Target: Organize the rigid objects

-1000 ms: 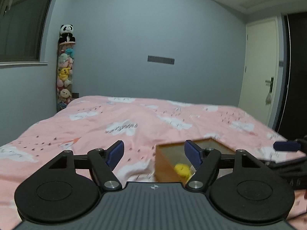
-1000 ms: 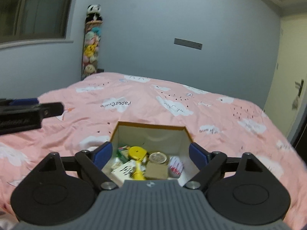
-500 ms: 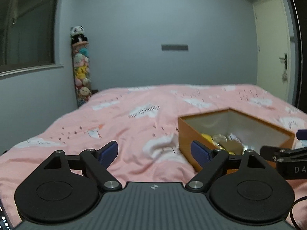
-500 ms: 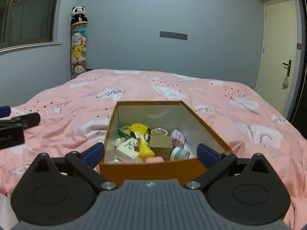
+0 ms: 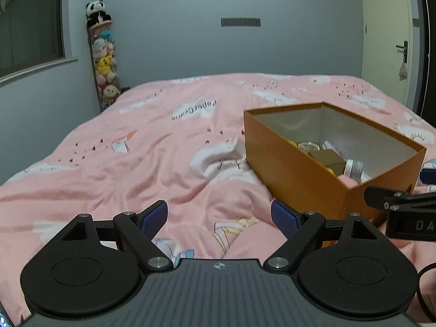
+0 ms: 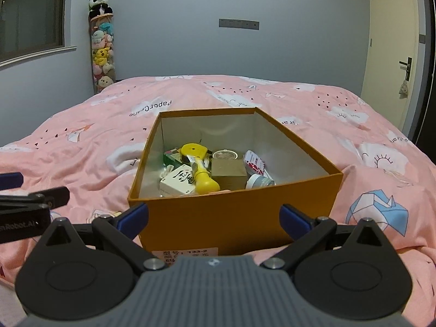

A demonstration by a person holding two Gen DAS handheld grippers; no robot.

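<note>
An open orange cardboard box (image 6: 234, 212) sits on the pink bed; it also shows in the left wrist view (image 5: 297, 171) at the right. Inside lie a yellow toy (image 6: 200, 169), a white printed carton (image 6: 178, 181), a brown cube box (image 6: 227, 173), a round tin (image 6: 224, 154) and a small jar (image 6: 259, 181). My right gripper (image 6: 215, 218) is open and empty, just in front of the box's near wall. My left gripper (image 5: 219, 215) is open and empty over the bedspread, left of the box.
The pink bedspread (image 5: 141, 147) has folds and cloud prints. A tall tube of plush toys topped by a panda (image 6: 100, 46) stands by the far wall. A window is at left, a door (image 6: 392, 54) at right.
Both grippers have pulled back and lowered; the box now sits farther ahead and fully in view. The left view has turned so the box lies to its right.
</note>
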